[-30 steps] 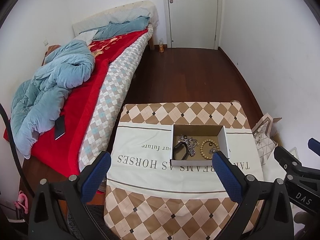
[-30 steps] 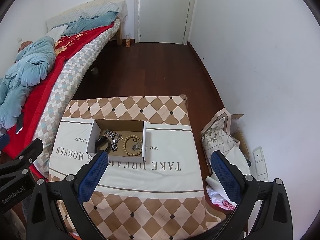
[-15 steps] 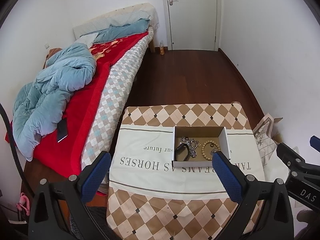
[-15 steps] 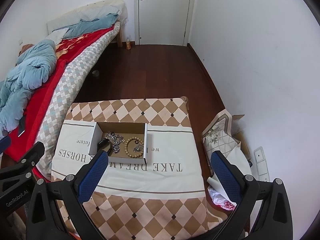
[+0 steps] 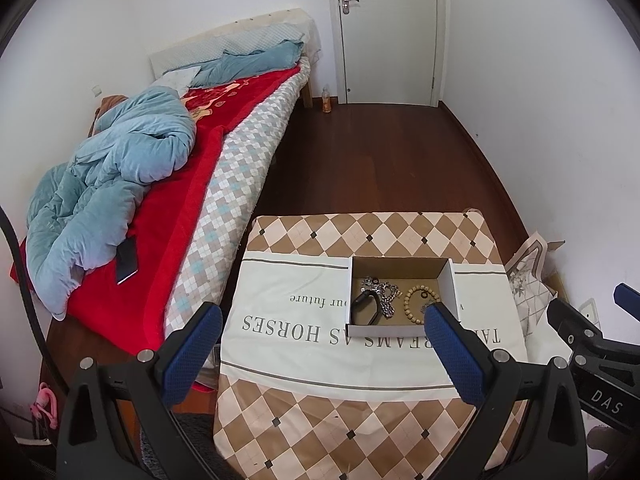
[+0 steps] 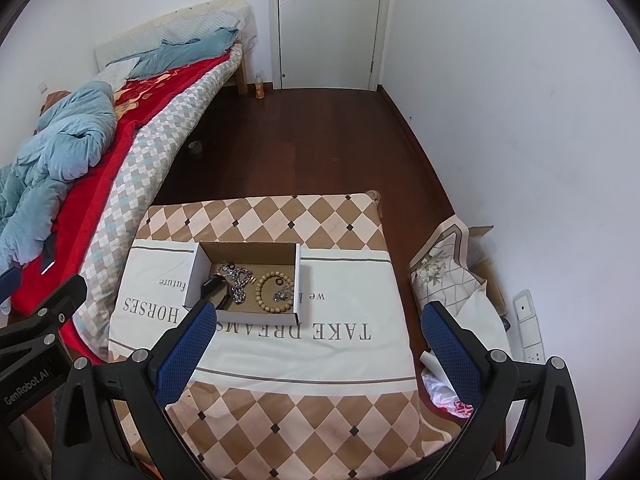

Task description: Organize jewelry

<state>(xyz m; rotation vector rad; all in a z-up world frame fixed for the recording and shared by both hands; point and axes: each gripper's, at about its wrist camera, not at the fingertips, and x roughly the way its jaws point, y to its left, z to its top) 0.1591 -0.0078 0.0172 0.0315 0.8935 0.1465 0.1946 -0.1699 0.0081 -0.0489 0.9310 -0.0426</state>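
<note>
An open cardboard box (image 5: 394, 330) (image 6: 256, 316) sits on a table under a checkered cloth (image 5: 360, 420). Lying in the box are a black band (image 5: 366, 308) (image 6: 214, 286), a silver chain (image 5: 387, 298) (image 6: 240, 280) and a wooden bead bracelet (image 5: 416, 304) (image 6: 272, 292). My left gripper (image 5: 321, 312) hangs open above the near part of the table, well short of the box. My right gripper (image 6: 318, 308) is open too, holding nothing, at about the same height and distance. Each gripper's body shows at the edge of the other's view.
A bed (image 5: 224, 184) with a blue quilt (image 5: 112, 184), a red blanket and a phone (image 5: 127, 258) runs along the left. Dark wood floor leads to a white door (image 5: 386, 32). A patterned bag (image 6: 444, 272) and a power strip (image 6: 528, 324) lie on the floor at the right.
Both views have drifted slightly, with a little more of the wall and door showing. Both grippers stay open and the jewelry in the box has not moved.
</note>
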